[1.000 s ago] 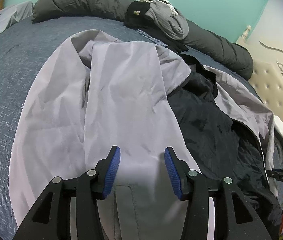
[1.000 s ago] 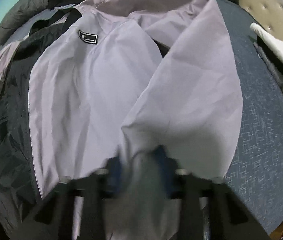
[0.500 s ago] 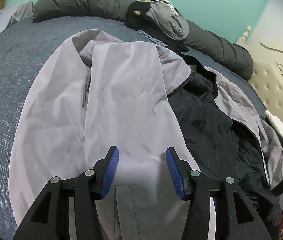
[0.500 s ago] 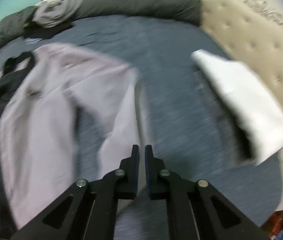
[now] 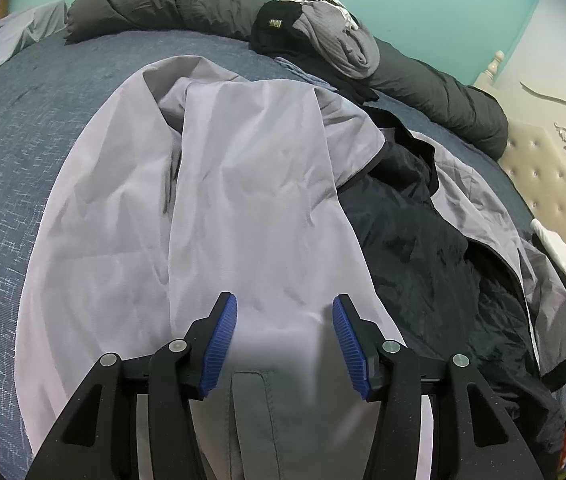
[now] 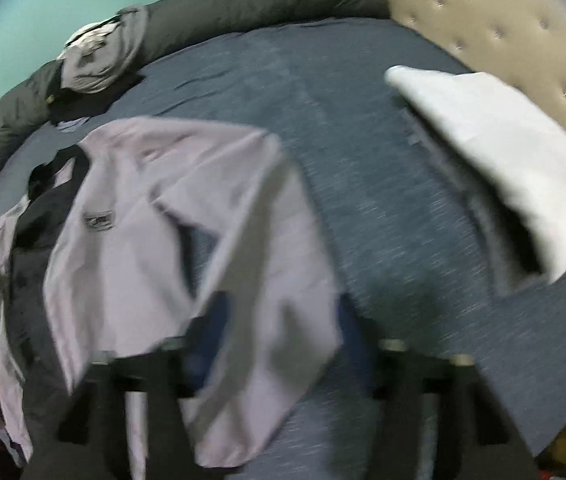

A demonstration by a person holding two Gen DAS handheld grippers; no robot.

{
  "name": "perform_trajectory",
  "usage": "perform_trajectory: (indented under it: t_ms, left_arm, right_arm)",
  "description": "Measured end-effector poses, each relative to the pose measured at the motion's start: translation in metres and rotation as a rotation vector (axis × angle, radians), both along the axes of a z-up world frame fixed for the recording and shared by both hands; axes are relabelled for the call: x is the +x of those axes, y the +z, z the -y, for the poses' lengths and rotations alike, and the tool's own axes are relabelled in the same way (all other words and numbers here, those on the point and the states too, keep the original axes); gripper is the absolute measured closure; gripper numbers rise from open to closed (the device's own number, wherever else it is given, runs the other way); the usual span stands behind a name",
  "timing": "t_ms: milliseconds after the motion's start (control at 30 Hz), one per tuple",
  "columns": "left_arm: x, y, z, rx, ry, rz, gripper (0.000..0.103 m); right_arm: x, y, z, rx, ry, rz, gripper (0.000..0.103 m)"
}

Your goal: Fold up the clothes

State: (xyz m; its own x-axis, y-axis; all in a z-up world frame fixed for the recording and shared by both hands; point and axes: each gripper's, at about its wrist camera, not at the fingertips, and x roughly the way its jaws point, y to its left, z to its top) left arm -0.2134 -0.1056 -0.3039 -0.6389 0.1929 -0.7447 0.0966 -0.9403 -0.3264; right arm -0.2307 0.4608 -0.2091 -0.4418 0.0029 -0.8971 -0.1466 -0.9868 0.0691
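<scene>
Left wrist view: left gripper (image 5: 285,334) stands with its jaws roughly half apart above a pale grey jacket (image 5: 211,208) spread on the blue bedspread (image 5: 15,152). The blue pads (image 5: 219,344) flank a fold of the grey fabric without pressing on it; nothing is gripped. The jacket's dark lining (image 5: 411,240) lies exposed to the right of the folded sleeve. A long dark bolster (image 5: 435,92) runs along the far edge of the bed, with a pile of grey and black clothing (image 5: 335,44) resting on it. A tufted headboard (image 5: 563,184) shows at far right. Right wrist view, heavily blurred: right gripper (image 6: 279,336) has its jaws opening, and a loose flap of the jacket (image 6: 155,240) lies between them; whether the pads touch it cannot be told. A folded white item (image 6: 503,152) sits on the bedspread (image 6: 323,92) near the headboard (image 6: 483,20), well apart from the jacket.
</scene>
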Motion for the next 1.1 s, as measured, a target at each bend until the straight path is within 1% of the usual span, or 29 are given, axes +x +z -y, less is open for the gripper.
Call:
perform_trajectory:
  t_ms: [167, 233, 267, 300, 333, 367, 433, 500, 600, 700, 867, 933, 1000, 1033, 1100]
  left_arm:
    - [0.001, 0.002, 0.001, 0.006, 0.004, -0.007, 0.049]
    - [0.001, 0.001, 0.000, 0.009, 0.000, -0.006, 0.048]
    - [0.002, 0.001, 0.000, 0.009, -0.001, -0.006, 0.048]
    - [0.002, 0.002, 0.000, 0.009, -0.001, -0.007, 0.048]
    - [0.002, 0.003, 0.001, 0.010, 0.001, -0.009, 0.048]
    - [0.002, 0.003, 0.002, 0.013, 0.004, -0.011, 0.048]
    - [0.003, 0.004, 0.005, 0.018, 0.010, -0.013, 0.048]
    - [0.002, 0.004, 0.006, 0.020, 0.013, -0.013, 0.048]
    - [0.002, 0.004, 0.005, 0.023, 0.014, -0.009, 0.048]
    - [0.001, 0.002, 0.003, 0.023, 0.012, -0.004, 0.048]
    - [-0.001, 0.001, 0.002, 0.015, 0.013, -0.002, 0.048]
    - [-0.001, 0.001, 0.002, 0.012, 0.015, -0.001, 0.048]
    - [-0.001, 0.001, 0.001, 0.009, 0.014, -0.001, 0.048]
    - [-0.001, 0.001, 0.001, 0.007, 0.013, -0.001, 0.048]
    - [-0.002, 0.001, 0.001, 0.005, 0.012, 0.000, 0.048]
  right_arm:
    - [0.003, -0.008, 0.050, -0.001, 0.069, 0.008, 0.037]
    - [-0.002, -0.016, 0.065, 0.044, 0.105, 0.042, 0.038]
    - [-0.004, -0.021, 0.070, 0.063, 0.118, 0.059, 0.040]
    - [-0.003, -0.026, 0.072, 0.085, 0.135, 0.075, 0.052]
    - [-0.004, -0.033, 0.073, 0.093, 0.148, 0.094, 0.074]
    - [-0.005, -0.039, 0.074, 0.099, 0.160, 0.111, 0.082]
    - [-0.005, -0.044, 0.066, 0.083, 0.171, 0.114, 0.092]
    - [-0.002, -0.040, 0.053, 0.109, 0.167, 0.096, 0.097]
    - [0.001, -0.029, 0.024, 0.134, 0.137, 0.075, 0.099]
    - [0.003, -0.014, -0.012, 0.175, 0.076, 0.055, 0.099]
    - [-0.003, 0.008, -0.071, 0.276, -0.028, 0.027, 0.101]
    - [-0.010, 0.015, -0.090, 0.343, -0.056, 0.024, 0.101]
    - [-0.018, 0.015, -0.106, 0.376, -0.090, 0.046, 0.101]
    - [-0.020, 0.015, -0.115, 0.363, -0.117, 0.046, 0.101]
    - [-0.017, 0.019, -0.120, 0.261, -0.139, -0.010, 0.101]
